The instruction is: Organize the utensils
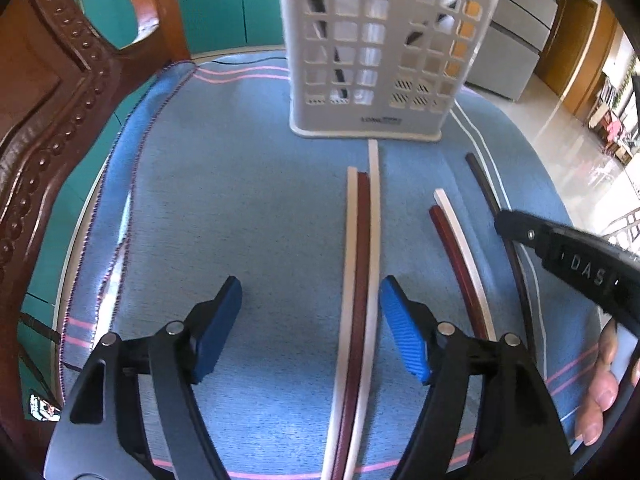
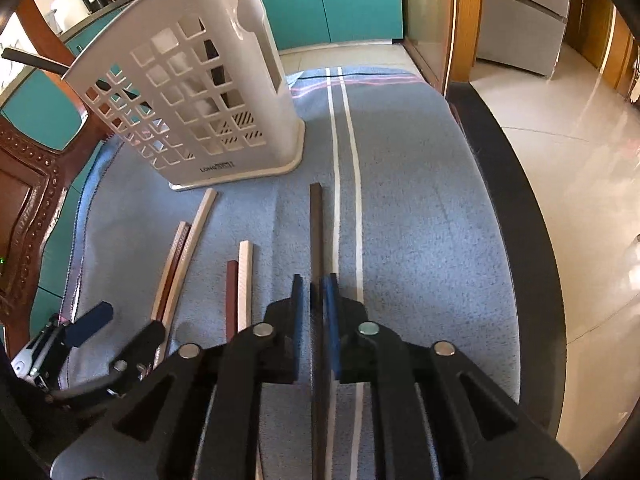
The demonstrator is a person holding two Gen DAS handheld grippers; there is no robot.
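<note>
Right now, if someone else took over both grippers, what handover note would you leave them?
Left gripper: open, low over the blue cloth, holding nothing.
Right gripper: shut on the dark chopstick, which lies along the cloth.
White holder stands upright at the far end; a few dark sticks already show through its holes.
On the cloth: a group of three, two white and one dark red, by the left gripper; a white and dark red pair nearer the right gripper.
Left to do: put the held chopstick into the holder, then the five loose ones.
</note>
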